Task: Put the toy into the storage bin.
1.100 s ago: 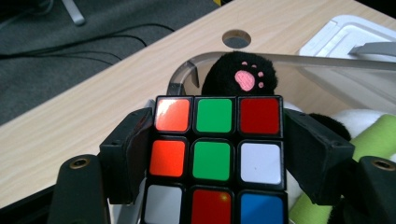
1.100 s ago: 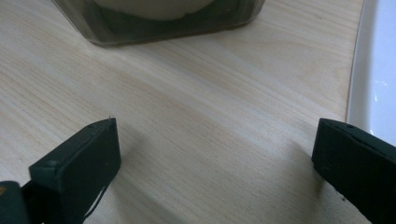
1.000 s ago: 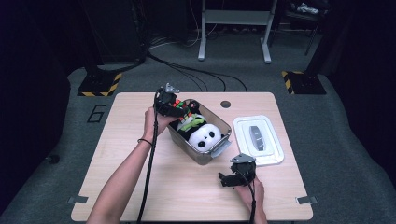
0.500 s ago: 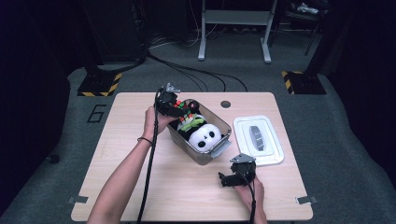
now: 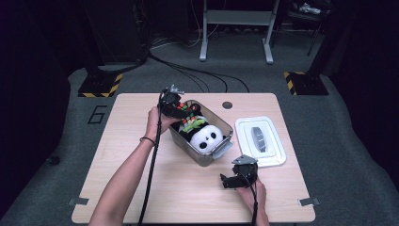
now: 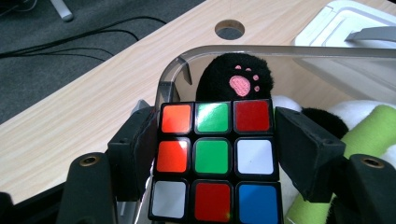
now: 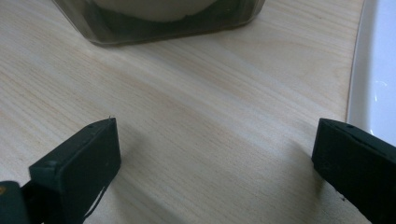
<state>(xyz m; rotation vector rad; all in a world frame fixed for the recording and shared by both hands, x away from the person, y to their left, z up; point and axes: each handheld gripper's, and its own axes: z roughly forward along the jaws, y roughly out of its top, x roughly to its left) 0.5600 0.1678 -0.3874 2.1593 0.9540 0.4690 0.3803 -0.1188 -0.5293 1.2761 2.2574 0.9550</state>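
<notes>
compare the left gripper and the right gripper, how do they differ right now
The left gripper has its fingers closed on a puzzle cube; the right gripper stands open with nothing between its fingers. The left one is over the clear bin beside the panda plush; the right one sits low over bare table, near the white lid. Both have black fingers and a trailing cable.

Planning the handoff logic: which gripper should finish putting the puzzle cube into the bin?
Left. The left gripper has the puzzle cube between its jaws at the bin rim, beside the plush panda. The right gripper rests open on the table, nearer the lid.
</notes>
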